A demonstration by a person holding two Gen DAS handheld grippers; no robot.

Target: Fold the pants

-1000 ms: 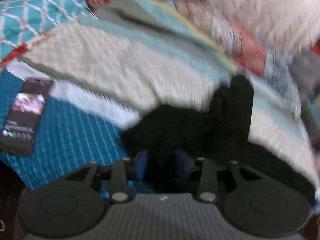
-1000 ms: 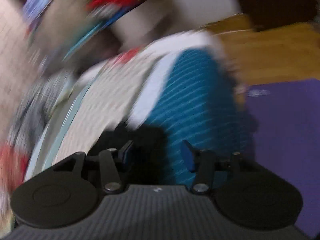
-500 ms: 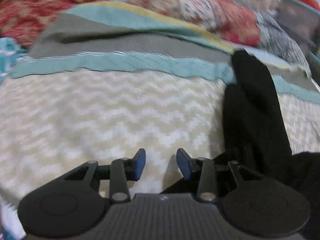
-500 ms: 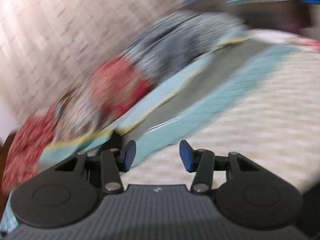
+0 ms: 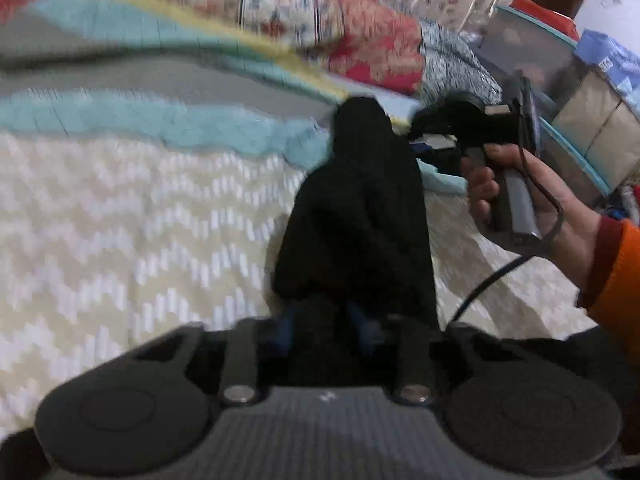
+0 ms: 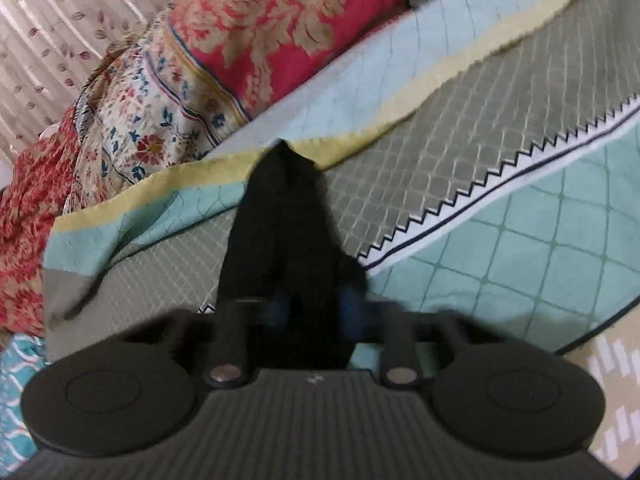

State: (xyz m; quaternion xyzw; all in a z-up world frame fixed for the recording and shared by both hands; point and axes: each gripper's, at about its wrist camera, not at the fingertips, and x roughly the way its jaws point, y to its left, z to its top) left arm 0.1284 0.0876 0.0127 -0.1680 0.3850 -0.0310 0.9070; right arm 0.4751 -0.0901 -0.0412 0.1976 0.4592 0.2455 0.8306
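My left gripper has its blue pads closed in on black cloth: a fold of the pants runs between the fingers and stretches away from me over the quilt. The frame is blurred, so I cannot see the pad faces cleanly, but the cloth fills the gap between them.

My right gripper shows the same: its blue pads sit on either side of a bunched strip of the pants, which rises from the fingers to a point over the quilt's grey and yellow bands. The cloth fills the gap here too.

From the left wrist view, my right hand shows off to the right, wrapped around the other gripper's handle, with an orange sleeve at the wrist and a cable hanging below it. That gripper's head lies just beside the far tip of the pants.

The pants lie lengthwise on the quilt, over its cream zigzag part and teal stripe. Beyond the quilt sit red floral pillows and a curtain; boxes stand at the far right.
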